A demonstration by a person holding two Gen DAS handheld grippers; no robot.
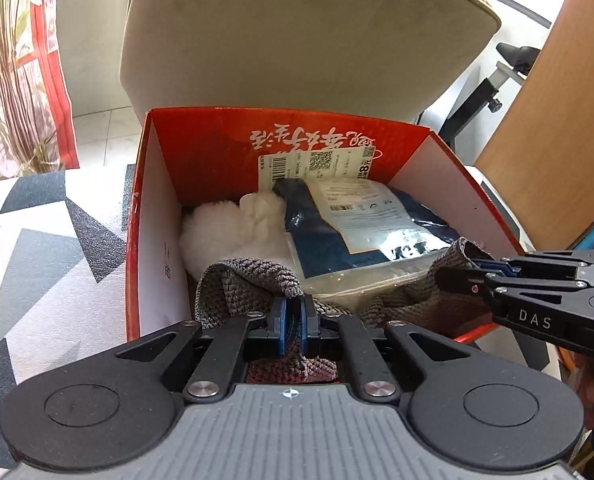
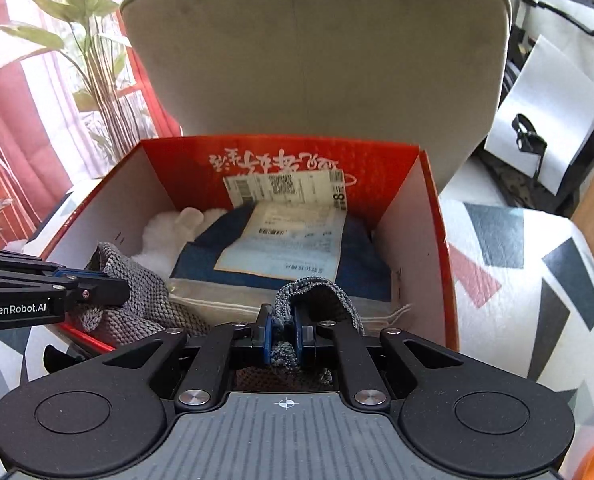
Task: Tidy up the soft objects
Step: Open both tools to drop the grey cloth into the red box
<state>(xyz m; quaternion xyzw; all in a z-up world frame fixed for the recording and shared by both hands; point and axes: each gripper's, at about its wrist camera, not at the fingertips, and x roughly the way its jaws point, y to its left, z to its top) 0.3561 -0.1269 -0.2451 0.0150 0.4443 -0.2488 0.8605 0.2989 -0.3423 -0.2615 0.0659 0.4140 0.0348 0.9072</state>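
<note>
Fingers (image 1: 284, 316) of both grippers pinch my grey knit cloth (image 1: 249, 280) over the red box (image 1: 153, 208)'s near edge. Next: lower it inside, then let go.

The box (image 1: 165, 216) is red outside and on its far inner wall, where white brush-script characters run, while its side walls are plain white inside. In it lies a grey knitted cloth (image 1: 253, 280) with a chunky stitch, reddish brown where it hangs below the jaws. Beside it sits a fluffy white plush (image 1: 233, 232) and a navy blue garment in a clear bag (image 1: 329, 236) bearing a white label printed in black. Both grippers, left (image 1: 293, 316) and right (image 2: 284, 332), are black with blue pads and a grey ribbed base. The cover under the box (image 2: 537, 280) is white with grey, black and dull red triangles. The chair back (image 2: 317, 60) is beige. The curtain (image 1: 51, 60) is red.
</note>
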